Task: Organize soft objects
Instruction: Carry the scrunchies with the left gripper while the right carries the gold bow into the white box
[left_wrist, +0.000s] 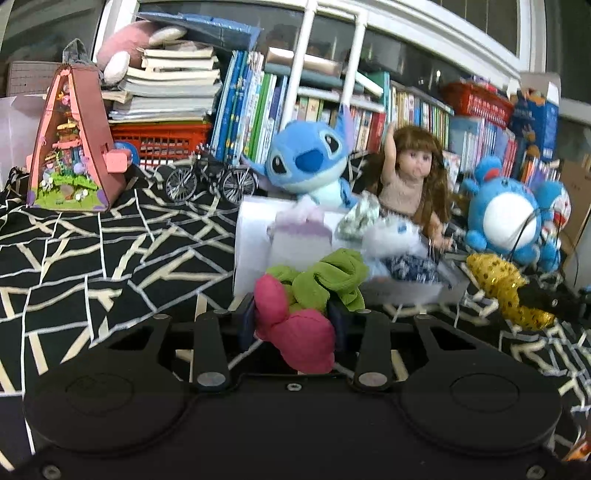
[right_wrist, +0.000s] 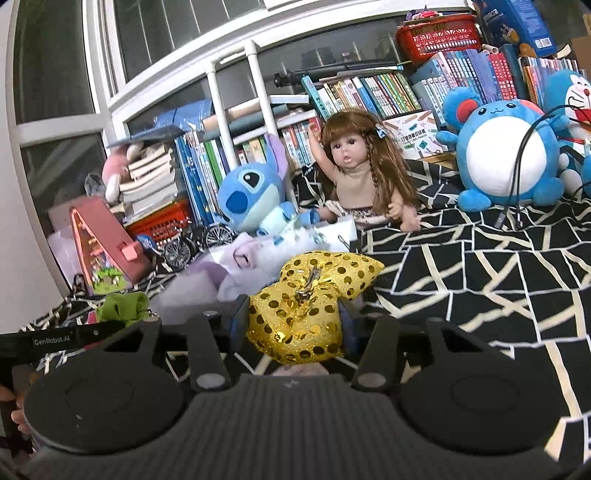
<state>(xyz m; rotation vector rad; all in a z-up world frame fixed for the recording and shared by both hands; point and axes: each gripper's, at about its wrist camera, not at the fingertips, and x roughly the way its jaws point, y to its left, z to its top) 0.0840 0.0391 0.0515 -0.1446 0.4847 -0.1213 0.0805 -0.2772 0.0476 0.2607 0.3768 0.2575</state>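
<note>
My left gripper (left_wrist: 291, 326) is shut on a pink and green fabric flower (left_wrist: 303, 314), held above the black patterned cloth (left_wrist: 92, 258). Just beyond it stands a clear white box (left_wrist: 255, 240) that holds several soft fabric pieces. My right gripper (right_wrist: 291, 326) is shut on a gold sequin bow (right_wrist: 310, 299) with a metal clip on it. The bow also shows in the left wrist view (left_wrist: 506, 291), to the right of the box. The box shows in the right wrist view (right_wrist: 340, 229), just behind the bow. The green part of the flower (right_wrist: 122, 308) shows at the left there.
A blue Stitch plush (left_wrist: 310, 158), a long-haired doll (left_wrist: 410, 177) and a round blue plush (left_wrist: 506, 218) sit behind the box. A pink model house (left_wrist: 74, 147) and a small bicycle (left_wrist: 210, 181) stand at the back left. Shelves of books (left_wrist: 258, 110) line the back.
</note>
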